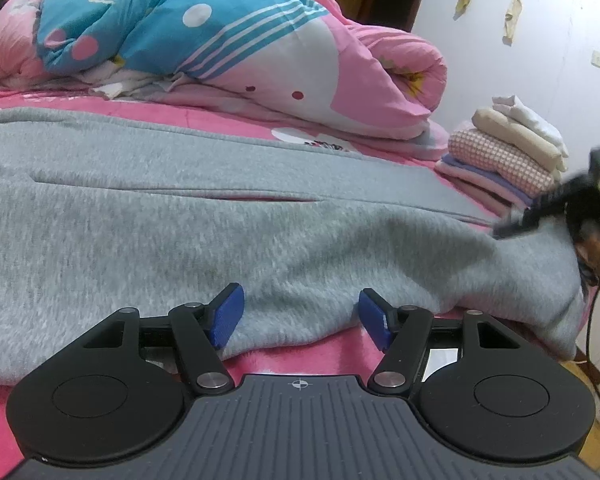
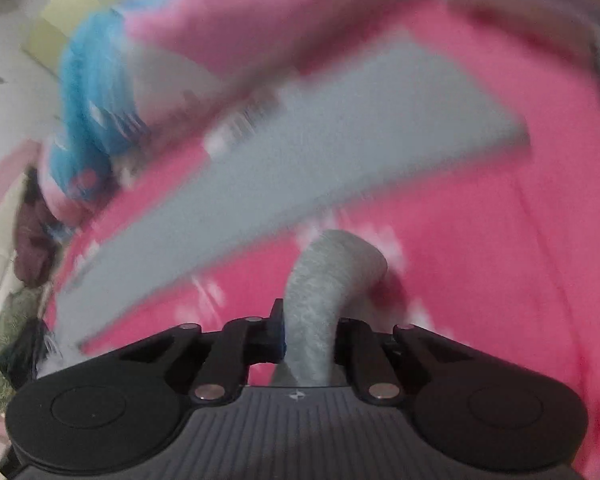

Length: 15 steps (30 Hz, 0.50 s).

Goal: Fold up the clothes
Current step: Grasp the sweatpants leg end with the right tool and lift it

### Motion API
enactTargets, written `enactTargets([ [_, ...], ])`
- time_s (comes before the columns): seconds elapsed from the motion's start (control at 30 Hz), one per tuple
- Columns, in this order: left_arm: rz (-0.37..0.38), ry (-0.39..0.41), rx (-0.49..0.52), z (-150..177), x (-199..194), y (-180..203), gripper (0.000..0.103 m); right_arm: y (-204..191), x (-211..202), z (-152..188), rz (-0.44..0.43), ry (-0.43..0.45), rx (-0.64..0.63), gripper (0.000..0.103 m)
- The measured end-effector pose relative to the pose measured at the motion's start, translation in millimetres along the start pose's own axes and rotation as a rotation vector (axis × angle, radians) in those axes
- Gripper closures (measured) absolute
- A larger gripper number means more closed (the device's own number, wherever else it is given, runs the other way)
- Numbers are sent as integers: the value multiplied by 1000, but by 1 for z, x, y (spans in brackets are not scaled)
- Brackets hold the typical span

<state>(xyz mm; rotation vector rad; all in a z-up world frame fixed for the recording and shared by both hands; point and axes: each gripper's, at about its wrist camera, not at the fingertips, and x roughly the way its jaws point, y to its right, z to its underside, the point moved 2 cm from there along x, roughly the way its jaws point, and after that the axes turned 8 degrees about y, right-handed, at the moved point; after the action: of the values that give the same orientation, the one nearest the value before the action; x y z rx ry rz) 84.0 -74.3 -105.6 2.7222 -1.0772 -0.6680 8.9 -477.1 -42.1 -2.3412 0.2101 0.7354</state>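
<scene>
The grey garment (image 1: 228, 216) lies spread wide across the pink bedsheet (image 1: 308, 354), its near hem running right along the front edge of the bed, and it looks like trousers or something long, though I can't say for sure. The right gripper (image 2: 306, 336) has its jaws pinched tight on a bunched fold of that grey cloth, which stands up between the fingers; the wrist view is smeared with motion, so detail is thin. The left gripper (image 1: 300, 312) sits at the near hem with jaws about half open, blue pads (image 1: 226, 312) either side of the fabric edge but not pressing, holding nothing. By my read we're at the start of a fold: one corner gripped, the other not yet taken. The next move calls for the left to close on the hem so both ends lift together. Room is decent ahead, but the rolled quilt (image 1: 300, 64) crowds the far side and a stack of folded laundry (image 1: 512, 156) sits off right.
</scene>
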Motion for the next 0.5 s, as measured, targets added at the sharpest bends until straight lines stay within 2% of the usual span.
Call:
enactTargets([
  [0.07, 1, 1, -1, 0, 0, 0, 39, -21, -33, -20, -91, 181, -49, 93],
  [0.27, 6, 8, -8, -1, -1, -1, 39, -25, -106, -8, -244, 554, -131, 92],
  [0.33, 10, 8, -18, 0, -1, -2, 39, 7, -99, 13, -161, 519, -59, 92],
  [0.43, 17, 9, -17, 0, -2, -3, 39, 67, -75, 49, 34, 395, 82, 91],
  [0.5, 21, 9, -13, 1, -4, -3, 39, 85, -73, 61, 37, 382, 161, 91],
])
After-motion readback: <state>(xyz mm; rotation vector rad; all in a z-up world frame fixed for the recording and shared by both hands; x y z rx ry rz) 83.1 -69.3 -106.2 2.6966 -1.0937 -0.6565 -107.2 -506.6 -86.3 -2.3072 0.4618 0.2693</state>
